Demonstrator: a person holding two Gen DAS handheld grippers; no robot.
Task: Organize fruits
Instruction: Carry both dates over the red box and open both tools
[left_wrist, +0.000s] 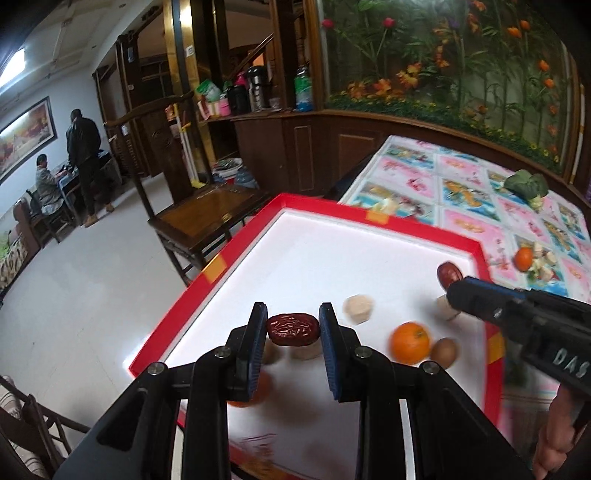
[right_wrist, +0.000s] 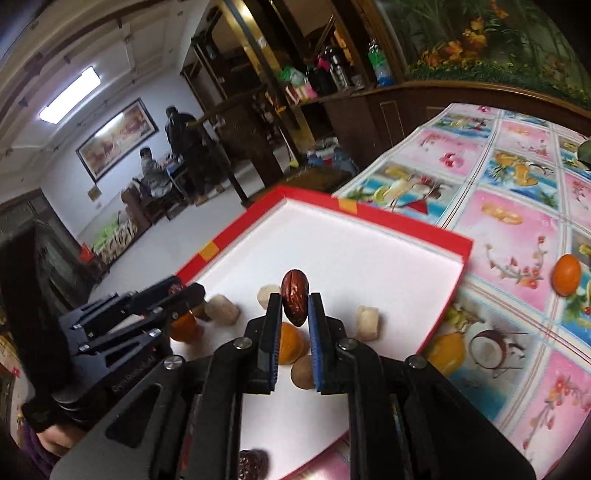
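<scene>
A white tray with a red rim (left_wrist: 325, 202) (right_wrist: 388, 217) holds several fruits. My left gripper (left_wrist: 293, 325) is shut on a wrinkled red date (left_wrist: 293, 329), held lengthwise above the tray's near left part. My right gripper (right_wrist: 294, 310) is shut on a second red date (right_wrist: 294, 302), held upright over the tray. In the left wrist view the right gripper (left_wrist: 456, 291) comes in from the right with its date (left_wrist: 449, 274). Below lie an orange (left_wrist: 410, 342) (right_wrist: 290, 343), a brown round fruit (left_wrist: 444, 352) (right_wrist: 303, 376) and pale chunks (left_wrist: 357, 309) (right_wrist: 366, 322).
Another orange (left_wrist: 523, 258) (right_wrist: 566, 275) lies with pale pieces on the flowered tablecloth (right_wrist: 513, 221) right of the tray. A green vegetable (left_wrist: 526, 186) sits farther back. A wooden chair (left_wrist: 207, 210) stands left of the table. Two people are far off at the left.
</scene>
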